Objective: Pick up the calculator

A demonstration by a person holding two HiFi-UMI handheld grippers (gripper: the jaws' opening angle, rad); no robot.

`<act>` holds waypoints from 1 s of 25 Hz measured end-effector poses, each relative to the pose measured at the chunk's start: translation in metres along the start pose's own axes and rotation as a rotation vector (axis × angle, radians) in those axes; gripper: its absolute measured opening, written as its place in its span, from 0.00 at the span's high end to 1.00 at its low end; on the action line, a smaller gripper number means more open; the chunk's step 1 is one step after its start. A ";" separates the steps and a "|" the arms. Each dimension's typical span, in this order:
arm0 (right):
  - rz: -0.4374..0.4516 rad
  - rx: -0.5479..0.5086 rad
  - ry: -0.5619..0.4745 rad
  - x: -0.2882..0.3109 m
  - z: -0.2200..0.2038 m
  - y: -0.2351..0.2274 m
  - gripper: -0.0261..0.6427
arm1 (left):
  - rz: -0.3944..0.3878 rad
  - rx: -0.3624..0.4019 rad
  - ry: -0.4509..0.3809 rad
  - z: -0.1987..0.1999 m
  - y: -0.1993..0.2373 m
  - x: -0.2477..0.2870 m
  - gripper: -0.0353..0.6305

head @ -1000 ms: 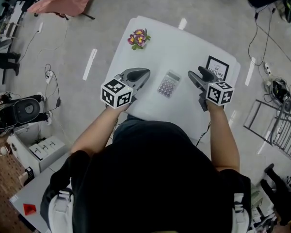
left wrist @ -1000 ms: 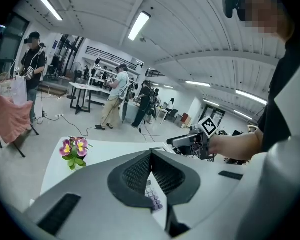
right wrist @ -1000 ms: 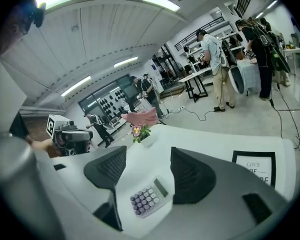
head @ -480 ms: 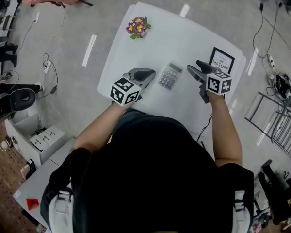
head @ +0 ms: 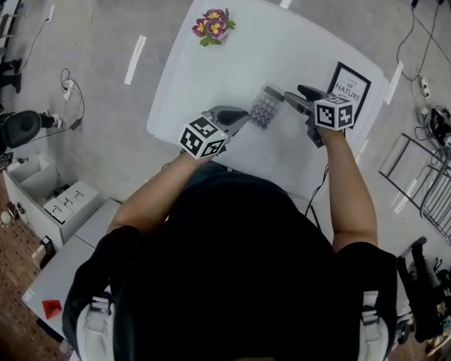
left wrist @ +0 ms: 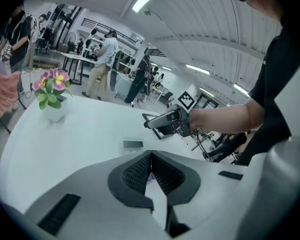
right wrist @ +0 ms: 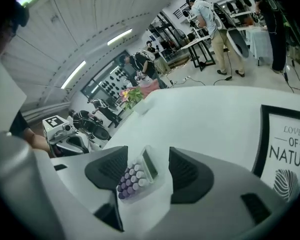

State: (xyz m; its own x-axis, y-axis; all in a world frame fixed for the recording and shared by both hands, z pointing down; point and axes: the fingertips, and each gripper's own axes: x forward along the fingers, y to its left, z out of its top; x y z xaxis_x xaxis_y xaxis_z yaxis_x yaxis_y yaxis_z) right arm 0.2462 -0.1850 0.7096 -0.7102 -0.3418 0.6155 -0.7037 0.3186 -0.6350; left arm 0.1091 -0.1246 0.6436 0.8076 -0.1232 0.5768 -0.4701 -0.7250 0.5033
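The calculator (head: 264, 109), pale with purple keys and a small display, lies flat on the white table (head: 210, 74). In the right gripper view the calculator (right wrist: 134, 176) sits between the two jaws of my right gripper (right wrist: 147, 168). The jaws are closing, with gaps left on both sides of it. My right gripper (head: 290, 98) comes at it from the right. My left gripper (head: 243, 116) hovers just left of the calculator, its jaws shut on nothing. Past its tips in the left gripper view, my left gripper (left wrist: 151, 155) shows the calculator's display (left wrist: 133, 144).
A black-framed "Love of Nature" print (head: 349, 90) stands on the table right of my right gripper. A small pot of pink and yellow flowers (head: 213, 25) sits at the far left corner. Cables, a chair and boxes lie on the floor around the table.
Both grippers have come down and inward toward the calculator. The right gripper's jaws now flank it and have narrowed slightly.
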 end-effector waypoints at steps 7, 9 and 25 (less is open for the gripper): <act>0.010 -0.012 0.045 0.025 -0.013 -0.005 0.58 | -0.045 -0.022 0.066 -0.040 -0.001 0.021 0.92; 0.024 -0.017 0.046 0.030 -0.014 -0.004 0.58 | -0.060 -0.024 0.079 -0.047 -0.002 0.027 0.92; 0.086 -0.096 0.146 0.066 -0.037 -0.008 0.62 | -0.062 -0.100 0.187 -0.109 0.001 0.071 0.92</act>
State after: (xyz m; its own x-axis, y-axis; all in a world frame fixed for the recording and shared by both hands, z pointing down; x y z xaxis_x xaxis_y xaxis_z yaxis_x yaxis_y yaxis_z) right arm 0.2044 -0.1772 0.7726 -0.7584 -0.1803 0.6264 -0.6341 0.4266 -0.6449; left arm 0.1272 -0.0607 0.7555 0.7601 0.0540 0.6475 -0.4625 -0.6550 0.5976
